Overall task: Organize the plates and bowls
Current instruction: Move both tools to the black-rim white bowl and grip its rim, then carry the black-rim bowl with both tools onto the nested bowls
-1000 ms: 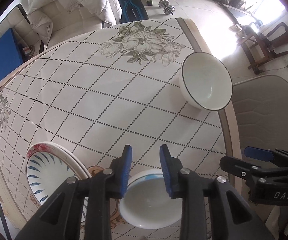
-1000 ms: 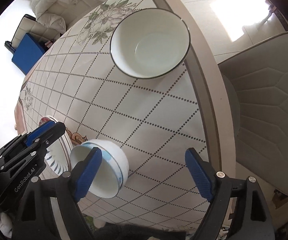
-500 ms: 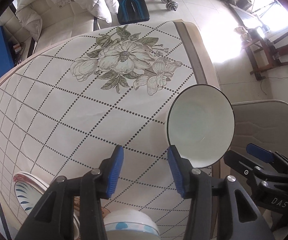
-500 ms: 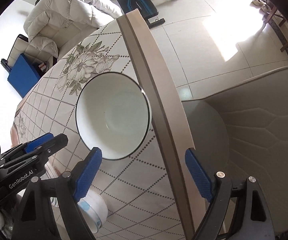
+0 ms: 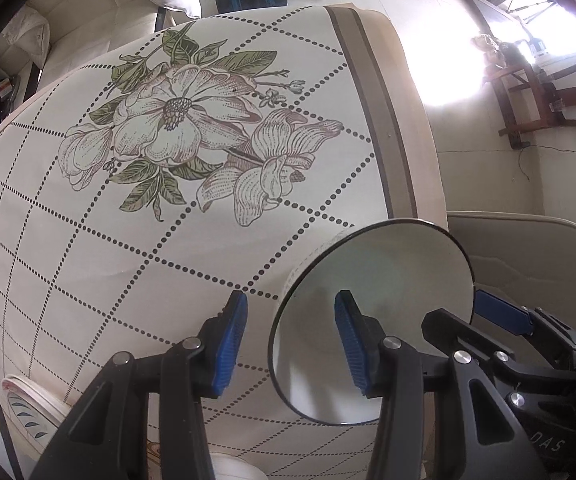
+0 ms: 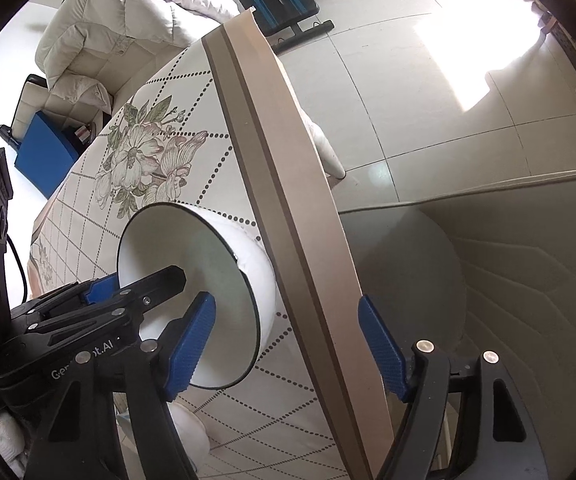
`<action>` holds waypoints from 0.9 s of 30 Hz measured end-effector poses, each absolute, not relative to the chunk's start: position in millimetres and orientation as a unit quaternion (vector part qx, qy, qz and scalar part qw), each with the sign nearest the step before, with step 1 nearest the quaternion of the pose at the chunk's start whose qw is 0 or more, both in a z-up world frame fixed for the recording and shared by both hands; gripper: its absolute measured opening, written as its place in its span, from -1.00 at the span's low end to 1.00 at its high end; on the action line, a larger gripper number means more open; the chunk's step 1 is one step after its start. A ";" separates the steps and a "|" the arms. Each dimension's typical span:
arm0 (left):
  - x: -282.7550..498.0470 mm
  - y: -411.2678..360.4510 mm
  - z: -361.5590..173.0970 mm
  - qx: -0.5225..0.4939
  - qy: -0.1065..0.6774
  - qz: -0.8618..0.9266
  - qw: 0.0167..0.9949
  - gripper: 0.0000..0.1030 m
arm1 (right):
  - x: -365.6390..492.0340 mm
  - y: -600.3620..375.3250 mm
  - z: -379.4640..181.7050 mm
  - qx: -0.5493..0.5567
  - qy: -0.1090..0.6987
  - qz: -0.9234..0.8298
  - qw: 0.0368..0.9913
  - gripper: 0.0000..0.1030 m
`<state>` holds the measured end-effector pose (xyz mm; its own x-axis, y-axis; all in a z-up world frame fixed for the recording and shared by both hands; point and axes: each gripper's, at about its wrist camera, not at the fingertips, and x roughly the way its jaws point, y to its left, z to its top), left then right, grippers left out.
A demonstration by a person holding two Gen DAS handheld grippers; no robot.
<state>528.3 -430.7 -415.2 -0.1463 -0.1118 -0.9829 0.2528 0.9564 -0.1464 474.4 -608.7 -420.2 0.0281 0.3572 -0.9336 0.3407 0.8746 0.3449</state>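
A large white bowl point(image 5: 391, 280) with a thin dark rim stands near the table's right edge. My left gripper point(image 5: 289, 344) is open and straddles its left wall, one pad inside and one outside, neither pressing. My right gripper point(image 6: 288, 348) straddles the opposite wall of the bowl point(image 6: 216, 240). Its left pad is inside and its right pad hangs past the table edge. Its jaws are closing, still apart from the wall. A small white bowl point(image 5: 236, 468) and a blue-patterned plate point(image 5: 28, 408) sit behind the grippers.
The flowered tablecloth point(image 5: 148, 240) ends in a brown border point(image 6: 299, 240) right beside the large bowl. A beige padded chair point(image 6: 527, 260) stands just past that edge. A sofa, a blue bench and dumbbells stand on the floor beyond the table.
Both grippers left the small bowl, travelled across the table and sank onto the large bowl. The left jaws widened. The right jaws narrowed a little in the last half second.
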 end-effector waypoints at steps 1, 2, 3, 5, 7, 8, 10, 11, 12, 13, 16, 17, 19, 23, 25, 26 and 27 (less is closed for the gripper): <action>530.3 -434.7 -416.1 0.050 0.744 -0.141 0.652 -0.17 | 475.9 -609.2 -421.9 0.251 0.697 0.007 0.671 0.47; 531.4 -435.7 -416.3 0.052 0.743 -0.142 0.652 -0.17 | 477.1 -609.6 -423.7 0.253 0.698 0.009 0.670 0.46; 532.4 -436.4 -416.0 0.053 0.741 -0.143 0.654 -0.17 | 478.6 -609.7 -425.8 0.256 0.699 0.012 0.668 0.44; 534.0 -437.0 -415.9 0.056 0.738 -0.144 0.657 -0.30 | 479.5 -608.6 -428.5 0.267 0.700 0.019 0.663 0.39; 534.9 -438.5 -417.0 0.057 0.739 -0.149 0.654 -0.50 | 482.8 -607.1 -432.8 0.271 0.701 0.023 0.659 0.32; 534.9 -439.6 -416.6 0.062 0.738 -0.149 0.656 -0.53 | 484.5 -605.8 -434.5 0.272 0.702 0.024 0.657 0.22; 535.8 -438.8 -417.6 0.069 0.734 -0.151 0.658 -0.67 | 486.0 -603.8 -437.3 0.277 0.705 0.026 0.653 0.15; 536.4 -438.7 -419.1 0.068 0.736 -0.152 0.656 -0.72 | 486.6 -602.9 -438.9 0.281 0.705 0.029 0.650 0.00; 537.1 -438.2 -420.5 0.068 0.737 -0.151 0.655 -0.76 | 487.3 -601.8 -440.2 0.283 0.706 0.029 0.648 -0.08; 538.0 -436.0 -420.4 0.066 0.737 -0.155 0.655 -0.76 | 488.0 -600.6 -441.5 0.283 0.708 0.029 0.646 -0.15; 536.3 -436.7 -421.9 0.068 0.735 -0.159 0.656 -0.77 | 489.9 -597.8 -445.8 0.281 0.714 0.027 0.641 -0.50; 536.1 -436.9 -421.7 0.068 0.734 -0.159 0.656 -0.77 | 490.4 -596.8 -447.4 0.280 0.716 0.023 0.639 -0.64; 535.6 -436.5 -422.2 0.065 0.735 -0.159 0.656 -0.78 | 491.1 -593.8 -451.0 0.285 0.718 0.025 0.634 -0.76; 533.1 -435.0 -422.5 0.063 0.737 -0.155 0.655 -0.78 | 492.5 -585.7 -450.0 0.265 0.722 0.018 0.639 -0.79; 532.3 -432.0 -421.7 0.062 0.738 -0.155 0.654 -0.78 | 493.1 -584.9 -451.5 0.269 0.724 0.019 0.635 -0.79; 531.4 -430.6 -420.8 0.062 0.738 -0.155 0.654 -0.78 | 493.0 -584.7 -452.5 0.274 0.726 0.019 0.631 -0.79; 530.6 -429.2 -419.5 0.061 0.738 -0.154 0.655 -0.78 | 492.7 -584.0 -453.5 0.278 0.727 0.020 0.628 -0.79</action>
